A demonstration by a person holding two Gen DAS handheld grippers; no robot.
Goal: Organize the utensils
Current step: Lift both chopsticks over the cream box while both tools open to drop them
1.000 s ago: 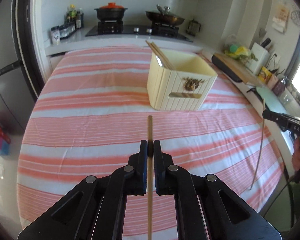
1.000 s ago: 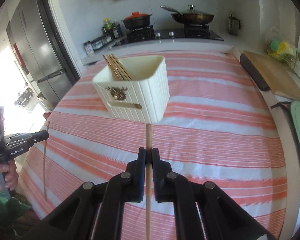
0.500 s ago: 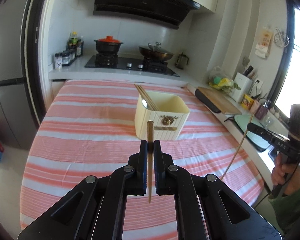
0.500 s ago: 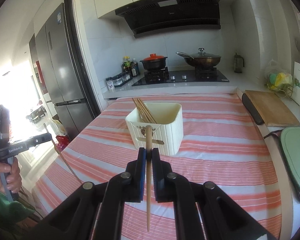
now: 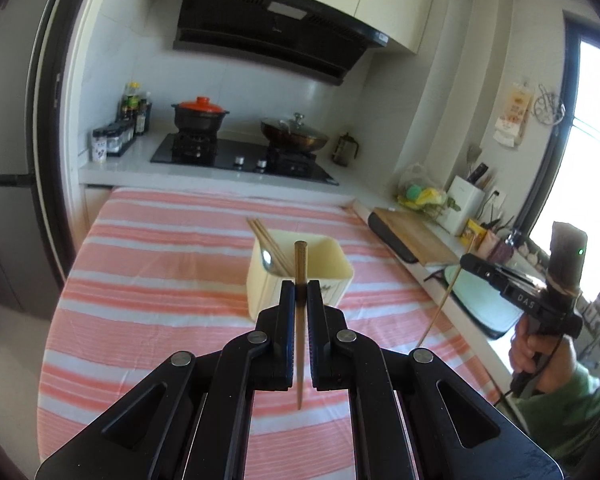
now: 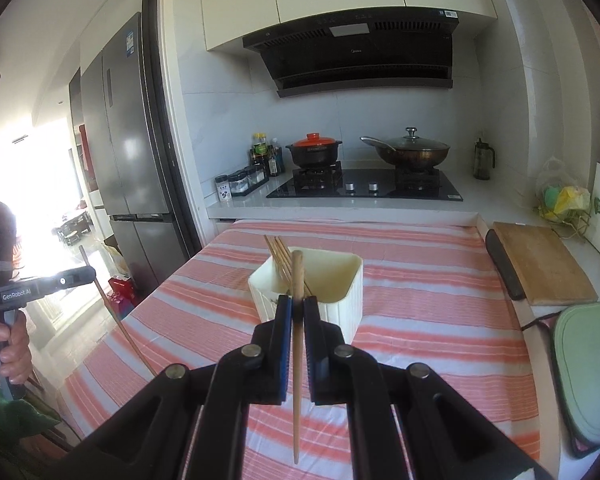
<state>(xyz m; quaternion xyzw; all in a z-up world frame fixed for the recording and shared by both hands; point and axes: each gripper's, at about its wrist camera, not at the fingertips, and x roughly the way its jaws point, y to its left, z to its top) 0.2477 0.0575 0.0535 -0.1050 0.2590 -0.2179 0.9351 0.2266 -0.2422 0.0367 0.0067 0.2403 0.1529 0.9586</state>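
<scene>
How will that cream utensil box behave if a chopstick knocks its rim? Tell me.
The cream utensil box looks like light plastic, so it would probably slide on the striped cloth. It stands fairly tall, with chopsticks leaning to one side, so it might tip.

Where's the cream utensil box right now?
The cream utensil box stands mid-table on the striped cloth, straight ahead of both hand-held grippers in both wrist views, with chopsticks leaning in it.

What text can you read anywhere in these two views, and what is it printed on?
"GenRobot.AI": side of the left gripper, seen in the right wrist view.
"DAS": body of the right gripper, seen in the left wrist view.
Range hood logo and stickers, fridge label, spice jars, wall packet: too small or blurred to read.
</scene>
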